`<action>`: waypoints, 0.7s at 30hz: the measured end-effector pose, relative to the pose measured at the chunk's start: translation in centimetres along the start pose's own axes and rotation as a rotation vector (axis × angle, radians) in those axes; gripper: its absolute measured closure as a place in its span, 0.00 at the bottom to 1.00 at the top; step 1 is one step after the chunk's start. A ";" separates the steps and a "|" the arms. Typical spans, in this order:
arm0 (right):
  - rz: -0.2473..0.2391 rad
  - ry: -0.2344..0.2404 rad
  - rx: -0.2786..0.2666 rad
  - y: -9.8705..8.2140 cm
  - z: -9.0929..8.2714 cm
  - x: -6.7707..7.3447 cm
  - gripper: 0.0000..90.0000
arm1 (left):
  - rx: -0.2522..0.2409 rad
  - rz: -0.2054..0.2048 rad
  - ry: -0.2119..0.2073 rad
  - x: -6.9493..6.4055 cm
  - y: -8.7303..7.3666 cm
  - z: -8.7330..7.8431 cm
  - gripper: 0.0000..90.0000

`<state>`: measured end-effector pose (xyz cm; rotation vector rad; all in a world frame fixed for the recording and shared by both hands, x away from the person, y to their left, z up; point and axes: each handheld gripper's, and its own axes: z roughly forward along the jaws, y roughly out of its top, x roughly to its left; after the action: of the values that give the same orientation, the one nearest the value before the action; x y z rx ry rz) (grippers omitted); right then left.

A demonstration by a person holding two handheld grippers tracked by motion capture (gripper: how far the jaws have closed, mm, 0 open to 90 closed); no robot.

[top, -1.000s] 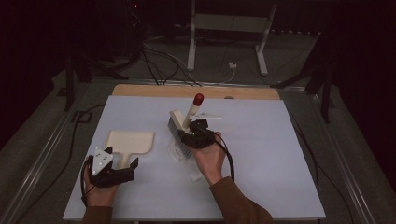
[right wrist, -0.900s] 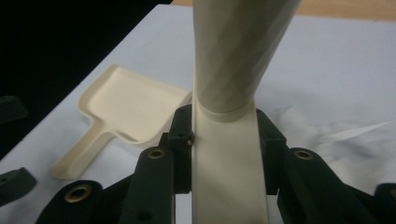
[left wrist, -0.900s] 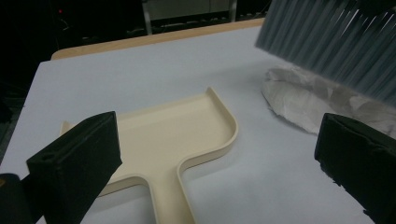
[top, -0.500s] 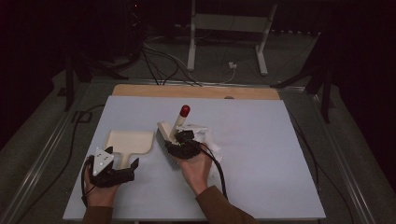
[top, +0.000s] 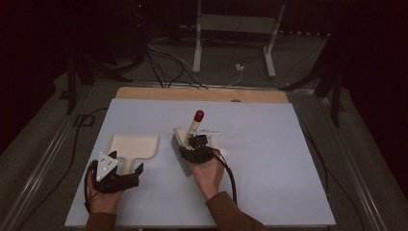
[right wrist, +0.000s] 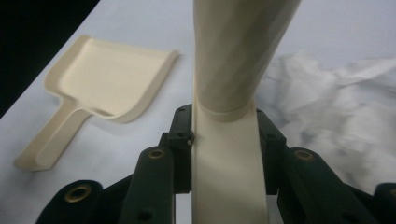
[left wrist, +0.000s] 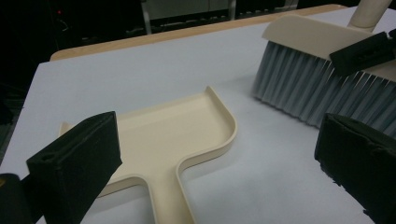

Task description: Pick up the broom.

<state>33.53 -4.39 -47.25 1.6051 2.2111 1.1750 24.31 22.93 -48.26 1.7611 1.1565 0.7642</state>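
Left gripper [top: 126,169] rests spread over the dustpan [top: 134,146] handle, gripping nothing. Right gripper [top: 193,146] (beside it) clamps the brush [top: 185,147], bristles on the table [top: 269,159]. Crumpled paper [right wrist: 336,102] lies beyond; advice: sweep low toward the pan's open lip.

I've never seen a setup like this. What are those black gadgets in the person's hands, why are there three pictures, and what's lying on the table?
A person holds a two-jaw tool in each hand. One picture looks down from above; the other two come from cameras riding on each tool. The right hand-held gripper is shut on a cream brush with grey bristles and a red-tipped handle. The left hand-held gripper is open, its jaws astride the handle of a cream dustpan lying flat on the pale blue table. Crumpled white paper lies beside the brush.
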 end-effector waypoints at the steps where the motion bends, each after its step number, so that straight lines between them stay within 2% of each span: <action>1: 0.005 -0.007 -0.002 0.0 -0.1 -0.3 0.75 | 0.001 0.001 0.000 0.0 0.0 0.0 0.01; 5: 0.012 -0.037 -0.011 0.1 -0.6 -1.3 0.75 | 0.000 0.000 0.001 0.0 0.0 0.0 0.01; 14: 0.068 -0.097 -0.028 0.2 -1.9 -3.9 0.75 | 0.000 0.001 0.003 0.0 0.0 0.0 0.01; 18: 0.072 -0.091 -0.042 0.3 -2.1 -4.3 0.75 | 0.001 0.002 0.002 -0.1 0.0 0.1 0.01; 21: 0.063 -0.057 -0.057 0.4 -2.2 -4.1 0.75 | 0.001 0.001 0.002 -0.1 0.0 0.0 0.01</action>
<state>34.34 -8.99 -46.73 1.6753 2.0878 1.1825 24.31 22.83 -48.25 1.7622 1.1574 0.7671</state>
